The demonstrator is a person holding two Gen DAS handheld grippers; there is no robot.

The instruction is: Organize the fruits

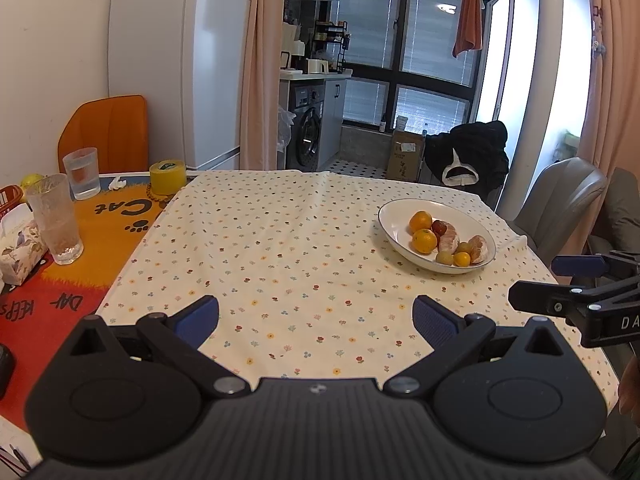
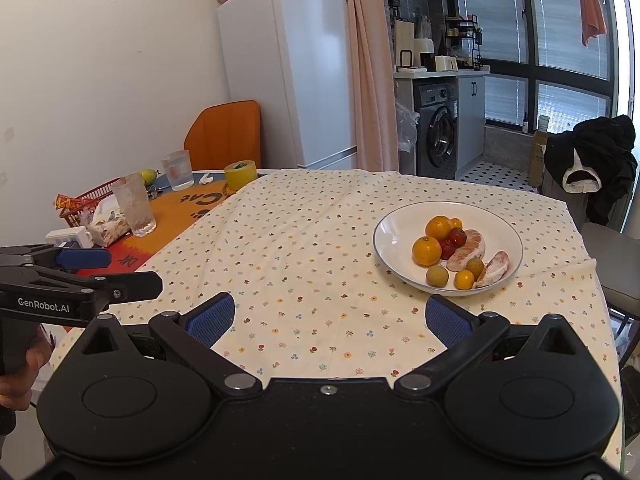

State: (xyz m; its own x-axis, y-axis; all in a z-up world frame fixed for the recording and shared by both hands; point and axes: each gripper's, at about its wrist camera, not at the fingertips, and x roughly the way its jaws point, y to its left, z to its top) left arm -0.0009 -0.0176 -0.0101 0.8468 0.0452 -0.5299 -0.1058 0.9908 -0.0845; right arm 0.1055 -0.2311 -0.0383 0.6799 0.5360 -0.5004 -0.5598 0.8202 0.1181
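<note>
Both black blue-padded claws empty, left claw [image 1: 316, 316] and right claw [image 2: 330, 318] spread wide above floral-clothed surface [image 2: 304, 264], white round ceramic plate [image 2: 392, 236] of mixed fruit ahead

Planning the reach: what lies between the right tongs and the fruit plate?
Only bare flowered tablecloth between the right tongs and the plate, in the right wrist view.

Cut-off and hidden parts

The red basket [image 1: 9, 197] is being cropped at the left edge; red fruits [image 2: 454, 240] are being partly hidden mid-right behind oranges [image 2: 430, 240].
</note>
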